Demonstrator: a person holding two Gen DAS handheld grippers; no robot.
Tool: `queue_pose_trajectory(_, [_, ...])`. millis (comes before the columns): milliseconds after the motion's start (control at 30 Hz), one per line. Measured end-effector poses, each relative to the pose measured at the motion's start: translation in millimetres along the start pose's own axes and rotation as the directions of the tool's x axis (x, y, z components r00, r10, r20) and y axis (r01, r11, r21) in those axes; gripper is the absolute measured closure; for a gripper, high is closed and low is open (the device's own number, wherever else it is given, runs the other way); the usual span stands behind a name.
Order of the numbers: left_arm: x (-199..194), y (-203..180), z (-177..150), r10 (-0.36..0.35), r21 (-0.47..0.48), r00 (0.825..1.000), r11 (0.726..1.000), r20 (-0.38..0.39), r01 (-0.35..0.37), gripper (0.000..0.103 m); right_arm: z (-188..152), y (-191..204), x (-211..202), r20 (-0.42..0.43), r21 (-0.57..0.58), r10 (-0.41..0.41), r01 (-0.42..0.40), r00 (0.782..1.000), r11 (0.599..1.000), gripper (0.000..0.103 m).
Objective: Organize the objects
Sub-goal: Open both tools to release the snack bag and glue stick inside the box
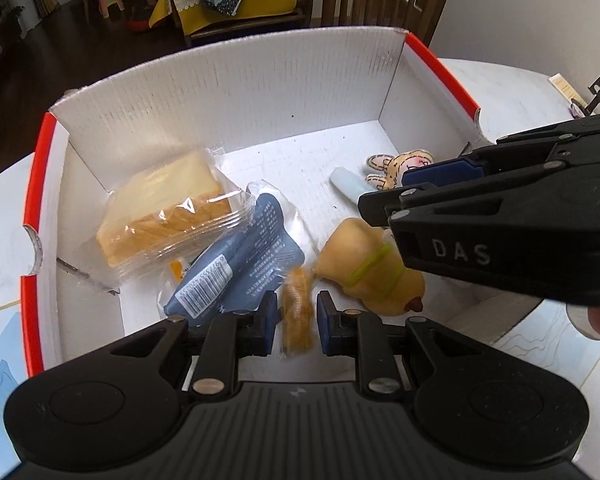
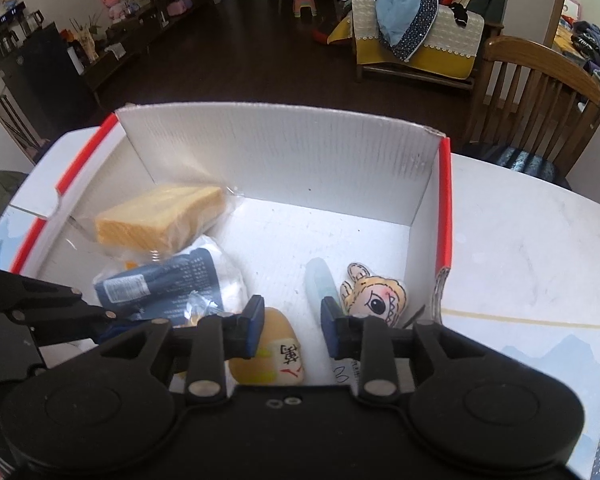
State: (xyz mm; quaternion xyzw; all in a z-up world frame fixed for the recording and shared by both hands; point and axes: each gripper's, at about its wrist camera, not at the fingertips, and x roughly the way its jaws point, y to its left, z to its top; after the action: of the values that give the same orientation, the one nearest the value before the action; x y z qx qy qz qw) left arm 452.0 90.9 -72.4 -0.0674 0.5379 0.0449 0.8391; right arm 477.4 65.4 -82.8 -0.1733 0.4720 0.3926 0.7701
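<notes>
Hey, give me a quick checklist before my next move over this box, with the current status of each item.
1. Left gripper open: ok, jaws stand apart.
2. Left gripper holding nothing: cannot tell; a small orange snack packet shows blurred between the fingers, with gaps on both sides.
3. Right gripper open and empty: ok, jaws apart above the yellow plush toy.
4. Grippers apart from each other: ok, but close; the right one crosses the left view over the plush.
5. Items inside the white box: ok; wrapped bread, dark blue packet, bunny charm and pale tube lie on its floor.
</notes>
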Motion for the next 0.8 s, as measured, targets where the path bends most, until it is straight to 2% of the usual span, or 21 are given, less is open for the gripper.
queue_pose_trajectory(300, [-27.9,1.7,-4.0,0.014,-0.024,0.996,1.0,0.091,-0.012,0.084,-3.0,-7.5,-32.7,0.061,0.03,0.011,-0.013,0.998,0.999,0.066])
queue_pose_trajectory(433, [-42.6,-1.3,-8.1,0.042,-0.018,0.99,0.999,0.137,-0.04,0.084,-6.4,-8.2,-51.0,0.096,0.036,-0.002,-0.002,0.995,0.999,0.062])
queue_pose_trajectory(633, [-65.8,-2.2,-18.0,0.041,-0.013,0.981,0.999,0.189,-0.039,0.084,-16.0,-5.2,-77.2,0.137,0.031,-0.008,0.004,0.99,1.0,0.058])
queue_pose_trajectory(800, [-85.6,-3.2,-30.0,0.044,-0.016,0.972,0.999,0.229,-0.041,0.084,-29.2,0.9,-100.3,0.188,0.02,-0.012,0.009,0.982,1.0,0.05])
